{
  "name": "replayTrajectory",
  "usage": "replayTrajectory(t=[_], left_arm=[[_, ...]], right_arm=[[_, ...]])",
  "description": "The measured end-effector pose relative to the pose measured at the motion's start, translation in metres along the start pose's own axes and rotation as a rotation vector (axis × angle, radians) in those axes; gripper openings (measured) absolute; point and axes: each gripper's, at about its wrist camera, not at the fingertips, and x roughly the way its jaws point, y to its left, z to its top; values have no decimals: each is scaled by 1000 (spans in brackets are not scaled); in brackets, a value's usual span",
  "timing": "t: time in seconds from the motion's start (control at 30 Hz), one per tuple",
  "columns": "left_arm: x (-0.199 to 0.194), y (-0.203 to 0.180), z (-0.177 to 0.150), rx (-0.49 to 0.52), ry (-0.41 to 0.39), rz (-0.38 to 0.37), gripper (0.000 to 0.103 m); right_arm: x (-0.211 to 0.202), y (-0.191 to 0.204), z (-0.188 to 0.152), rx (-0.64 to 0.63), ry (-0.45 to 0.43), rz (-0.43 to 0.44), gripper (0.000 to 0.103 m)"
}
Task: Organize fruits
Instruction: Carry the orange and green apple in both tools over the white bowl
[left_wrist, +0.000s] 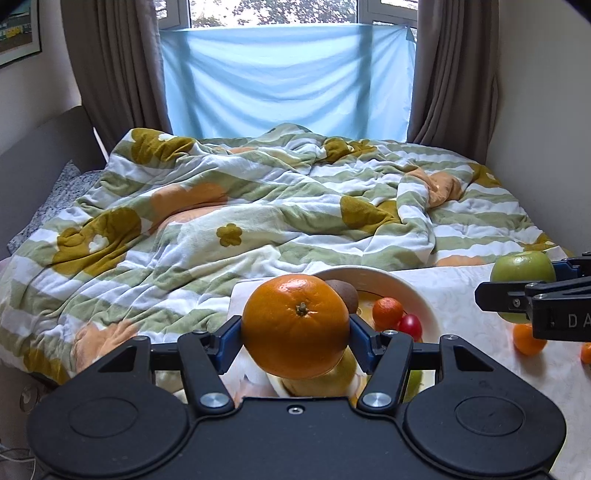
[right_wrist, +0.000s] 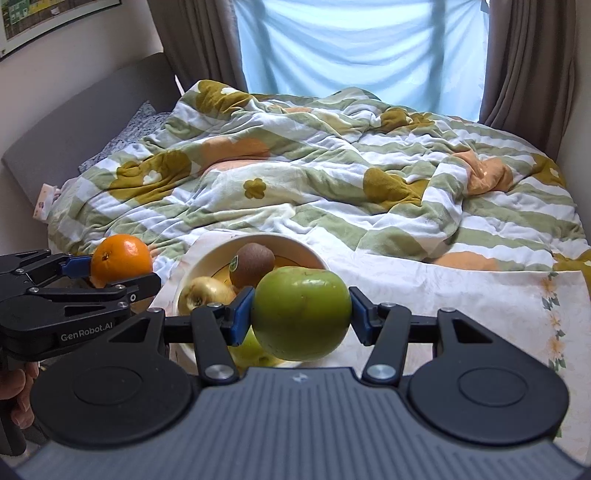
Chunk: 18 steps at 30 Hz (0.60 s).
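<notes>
The left gripper (left_wrist: 295, 328) is clamping a large orange (left_wrist: 295, 326) between its blue pads, stem end facing the camera, glossy and dimpled, held in the air just in front of the cream bowl (left_wrist: 424, 306). The right gripper (right_wrist: 301, 314) is gripping a smooth green apple (right_wrist: 301, 314) the same way, hanging over the bowl's near rim. Inside the bowl are lying a brown kiwi (right_wrist: 253, 264) wearing a small sticker too small to read, a yellow apple (right_wrist: 205, 297), a small mandarin (left_wrist: 387, 314) and a red cherry tomato (left_wrist: 410, 325). Another small mandarin (left_wrist: 528, 339) is sitting on the white floral-print cloth (right_wrist: 461, 295) right of the bowl, well apart from it. The left gripper's side is showing "GenRobot.AI"; the right one's is showing "DA", cut off. Beyond the cloth's far edge a rumpled flowered duvet (left_wrist: 258, 206) is spreading to the curtained window (left_wrist: 288, 77); the cloth is lying bare to the bowl's right.
</notes>
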Motion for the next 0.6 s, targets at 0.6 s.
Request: replayTrajectory(t=[0.6], left_arm=[[112, 26, 21, 18, 160, -97, 65]], right_arm=[[93, -8, 23, 103, 110, -77, 69]])
